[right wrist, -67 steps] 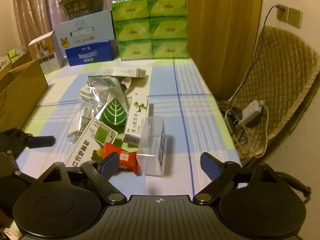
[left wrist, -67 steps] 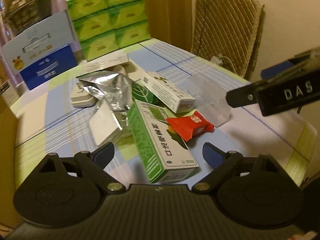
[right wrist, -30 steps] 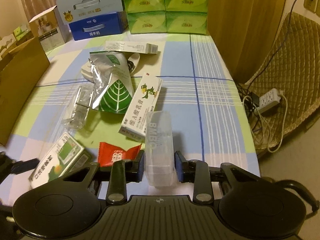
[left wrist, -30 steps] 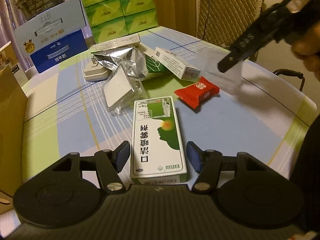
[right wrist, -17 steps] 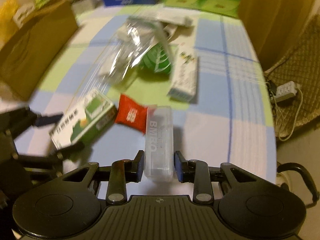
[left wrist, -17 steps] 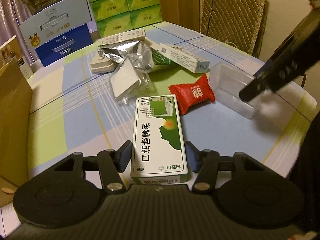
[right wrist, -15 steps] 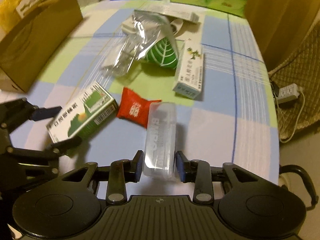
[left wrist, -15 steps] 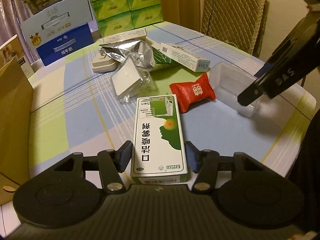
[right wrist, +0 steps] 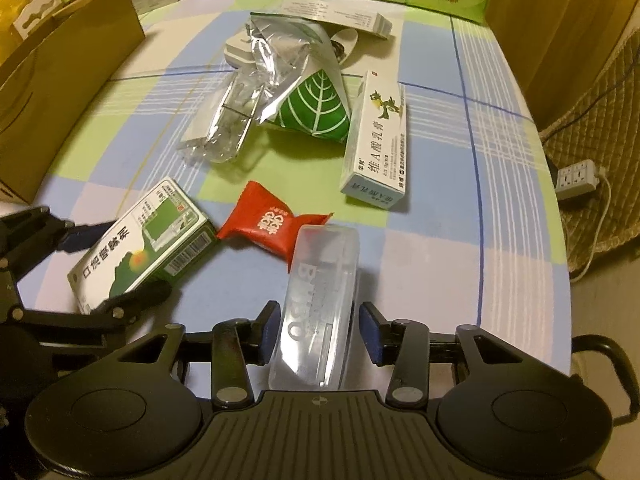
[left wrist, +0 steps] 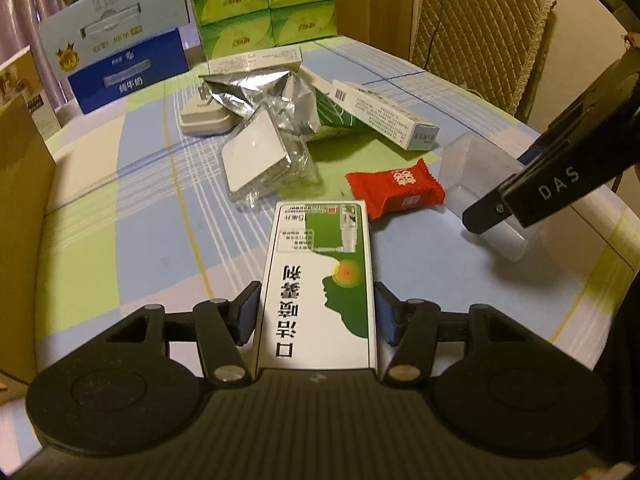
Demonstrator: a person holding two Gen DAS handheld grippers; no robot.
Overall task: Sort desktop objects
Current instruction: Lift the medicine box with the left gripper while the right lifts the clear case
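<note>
Left gripper clamped on the near end of a green-and-white mouth-spray box, its blue pads pressed against the box's long sides, near the front edge of the checked table. Right gripper with its jaws closed on a clear plastic case close to the table's front right corner. Red snack packet lying between box and case, its end tucked under the case's far end. Behind it, toward the table's middle: white ointment box, foil pouch with leaf print, clear blister pack. Cardboard box along the left edge
</note>
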